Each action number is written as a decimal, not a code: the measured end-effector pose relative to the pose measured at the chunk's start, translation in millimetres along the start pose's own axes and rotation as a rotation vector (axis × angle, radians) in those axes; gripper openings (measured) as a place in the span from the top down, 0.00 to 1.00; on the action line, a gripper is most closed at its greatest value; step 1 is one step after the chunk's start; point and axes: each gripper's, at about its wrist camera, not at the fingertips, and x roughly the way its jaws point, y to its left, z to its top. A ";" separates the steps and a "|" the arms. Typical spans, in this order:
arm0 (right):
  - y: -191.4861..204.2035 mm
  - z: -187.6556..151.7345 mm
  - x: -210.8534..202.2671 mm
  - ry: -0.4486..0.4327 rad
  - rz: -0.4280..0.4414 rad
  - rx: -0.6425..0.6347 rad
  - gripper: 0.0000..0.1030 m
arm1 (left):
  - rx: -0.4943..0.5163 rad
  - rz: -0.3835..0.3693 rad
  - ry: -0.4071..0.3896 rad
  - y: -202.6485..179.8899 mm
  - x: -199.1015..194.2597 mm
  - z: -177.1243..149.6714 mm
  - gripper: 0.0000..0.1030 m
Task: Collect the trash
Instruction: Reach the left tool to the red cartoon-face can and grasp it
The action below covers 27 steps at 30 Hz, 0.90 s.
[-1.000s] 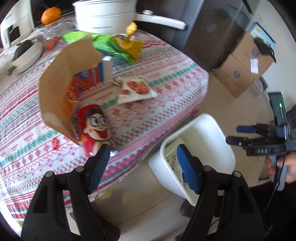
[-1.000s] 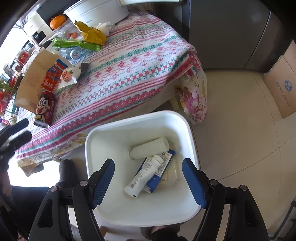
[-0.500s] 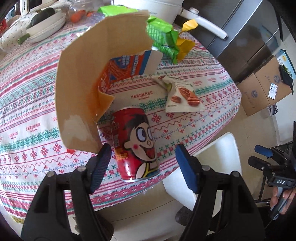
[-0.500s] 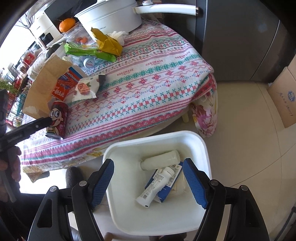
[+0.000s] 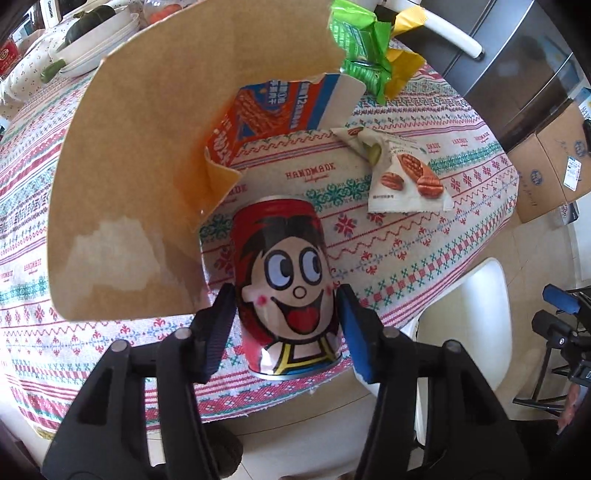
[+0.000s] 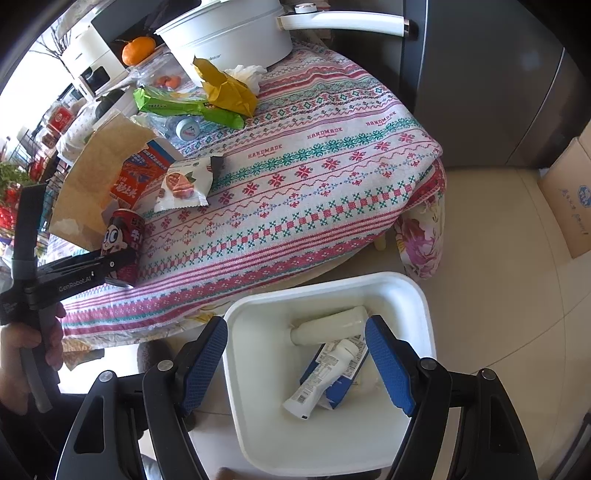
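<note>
A red drink can (image 5: pixel 284 280) with a cartoon face stands upright near the edge of the patterned tablecloth (image 5: pixel 406 258). My left gripper (image 5: pixel 284 317) straddles its lower half and its jaws are closing, the blue pads close beside the can's sides. The right wrist view shows the same can (image 6: pixel 122 236) with the left gripper (image 6: pixel 110 266) at it. My right gripper (image 6: pixel 295 354) hangs open and empty over the white bin (image 6: pixel 325 280) on the floor. In the bin lie a white bottle (image 6: pixel 328 325) and a tube (image 6: pixel 325 380).
A brown paper bag (image 5: pixel 147 147) leans just left of the can, with an orange box (image 5: pixel 273 107) behind it. A nut packet (image 5: pixel 402 177), a green wrapper (image 5: pixel 362 44) and a yellow wrapper (image 6: pixel 229 92) lie farther back. A white pot (image 6: pixel 229 33) stands at the rear; a cardboard box (image 6: pixel 569 192) is on the floor.
My left gripper came down and in over the table until the can sits between its pads, and its jaws narrowed. The right gripper drifted slightly over the bin, still open.
</note>
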 end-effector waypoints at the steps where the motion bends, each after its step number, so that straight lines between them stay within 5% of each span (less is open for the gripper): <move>1: 0.0 0.3 -0.2 -0.002 0.000 0.003 0.24 | 0.008 0.004 -0.006 -1.4 -1.3 -0.2 0.45; 14: 17.8 22.5 -6.0 -0.051 0.032 0.038 0.24 | 0.108 -0.025 -0.204 -7.7 -64.8 -13.7 0.45; 27: 70.1 70.4 20.7 -0.058 0.078 0.057 0.24 | 0.087 -0.058 -0.337 13.8 -119.6 -29.9 0.45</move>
